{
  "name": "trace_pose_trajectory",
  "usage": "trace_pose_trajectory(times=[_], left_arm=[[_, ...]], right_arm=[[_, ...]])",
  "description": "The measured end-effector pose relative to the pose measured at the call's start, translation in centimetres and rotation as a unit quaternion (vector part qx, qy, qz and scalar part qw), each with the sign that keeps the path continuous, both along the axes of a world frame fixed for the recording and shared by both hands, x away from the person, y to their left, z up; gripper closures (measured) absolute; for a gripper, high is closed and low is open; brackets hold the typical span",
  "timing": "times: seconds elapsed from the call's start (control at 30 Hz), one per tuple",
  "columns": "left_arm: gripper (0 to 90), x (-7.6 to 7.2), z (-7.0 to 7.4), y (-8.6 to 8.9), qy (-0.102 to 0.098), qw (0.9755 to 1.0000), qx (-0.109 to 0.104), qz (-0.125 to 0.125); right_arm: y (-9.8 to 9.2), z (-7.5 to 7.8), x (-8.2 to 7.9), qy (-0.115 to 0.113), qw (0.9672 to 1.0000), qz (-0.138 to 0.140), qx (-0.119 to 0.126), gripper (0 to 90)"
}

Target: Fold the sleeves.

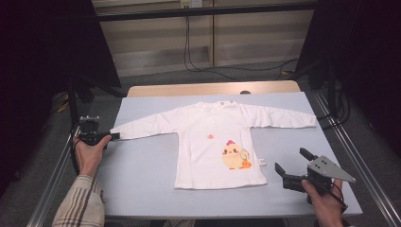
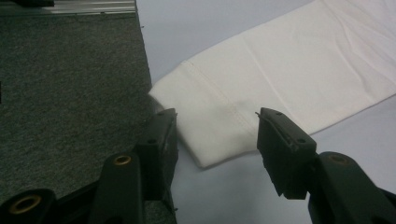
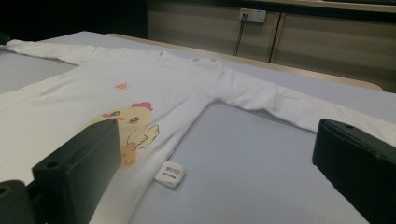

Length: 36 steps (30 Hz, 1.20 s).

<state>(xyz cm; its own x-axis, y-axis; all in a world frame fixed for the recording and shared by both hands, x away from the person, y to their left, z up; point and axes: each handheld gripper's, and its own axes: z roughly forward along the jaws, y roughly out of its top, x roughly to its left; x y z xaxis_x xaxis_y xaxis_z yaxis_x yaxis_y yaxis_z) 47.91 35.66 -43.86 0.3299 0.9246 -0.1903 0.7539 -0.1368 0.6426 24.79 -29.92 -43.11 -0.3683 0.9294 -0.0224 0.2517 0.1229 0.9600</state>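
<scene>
A white long-sleeved child's shirt (image 1: pixel 213 142) with a yellow chick print (image 1: pixel 232 156) lies flat, front up, on the pale blue table (image 1: pixel 142 165), both sleeves spread out. My left gripper (image 1: pixel 113 136) is at the table's left edge, at the end of the shirt's left sleeve. In the left gripper view the sleeve cuff (image 2: pixel 210 93) lies between the jaws of the left gripper (image 2: pixel 215 116), with a gap still showing on each side. My right gripper (image 1: pixel 290 160) stands wide open near the front right, just right of the hem. In the right gripper view the right gripper (image 3: pixel 217 135) faces the shirt (image 3: pixel 93 93) and its side label (image 3: pixel 170 173).
Grey carpet (image 2: pixel 70 84) drops away just past the table's left edge. Metal rails (image 1: pixel 347 151) run along both sides of the table. A wooden strip (image 1: pixel 213 88) borders the far edge, with cables (image 1: pixel 222 71) on the floor behind.
</scene>
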Motion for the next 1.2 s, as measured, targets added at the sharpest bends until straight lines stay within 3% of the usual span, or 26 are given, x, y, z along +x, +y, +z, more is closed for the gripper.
trace_pose_trajectory(times=[0.3,0.4,0.67,0.7,0.73,0.77,0.97,1.1,1.2], left_arm=[[54.8,0.44,-0.49,-0.04,0.010,0.9999,0.006,0.003],[55.0,0.47,-0.50,-0.13,0.004,0.9998,0.018,-0.002],[58.4,0.58,-0.62,-0.24,0.009,0.9999,0.009,0.007],[60.1,0.63,-0.60,-0.20,0.011,0.9999,0.006,-0.002],[66.8,0.63,-0.74,-0.29,0.009,0.9999,-0.013,-0.006],[76.6,0.60,-0.76,-0.34,0.008,0.9998,-0.014,-0.009],[78.4,0.80,-0.63,-0.24,0.019,0.9995,-0.018,-0.017],[82.4,0.80,-0.49,-0.73,0.013,0.9998,-0.005,-0.016],[83.5,0.71,-0.54,-0.83,0.008,0.9999,-0.008,-0.009]], right_arm=[[0.03,-0.01,-0.02,0.000,1.0000,0.003,0.001,1.0],[0.06,-0.02,-0.02,0.001,1.0000,0.004,0.003,1.0],[0.10,-0.03,-0.04,-0.002,1.0000,0.010,0.001,1.1],[0.13,-0.02,-0.06,-0.002,1.0000,0.009,0.001,1.1],[0.15,-0.02,-0.06,-0.002,1.0000,0.009,0.001,1.2],[0.16,-0.03,-0.07,-0.001,1.0000,0.010,0.001,1.2],[0.13,-0.04,-0.03,-0.002,1.0000,0.008,-0.001,1.2],[0.12,-0.05,-0.01,-0.002,1.0000,0.008,-0.002,1.2],[0.11,-0.03,-0.06,-0.002,1.0000,0.007,-0.002,1.2]])
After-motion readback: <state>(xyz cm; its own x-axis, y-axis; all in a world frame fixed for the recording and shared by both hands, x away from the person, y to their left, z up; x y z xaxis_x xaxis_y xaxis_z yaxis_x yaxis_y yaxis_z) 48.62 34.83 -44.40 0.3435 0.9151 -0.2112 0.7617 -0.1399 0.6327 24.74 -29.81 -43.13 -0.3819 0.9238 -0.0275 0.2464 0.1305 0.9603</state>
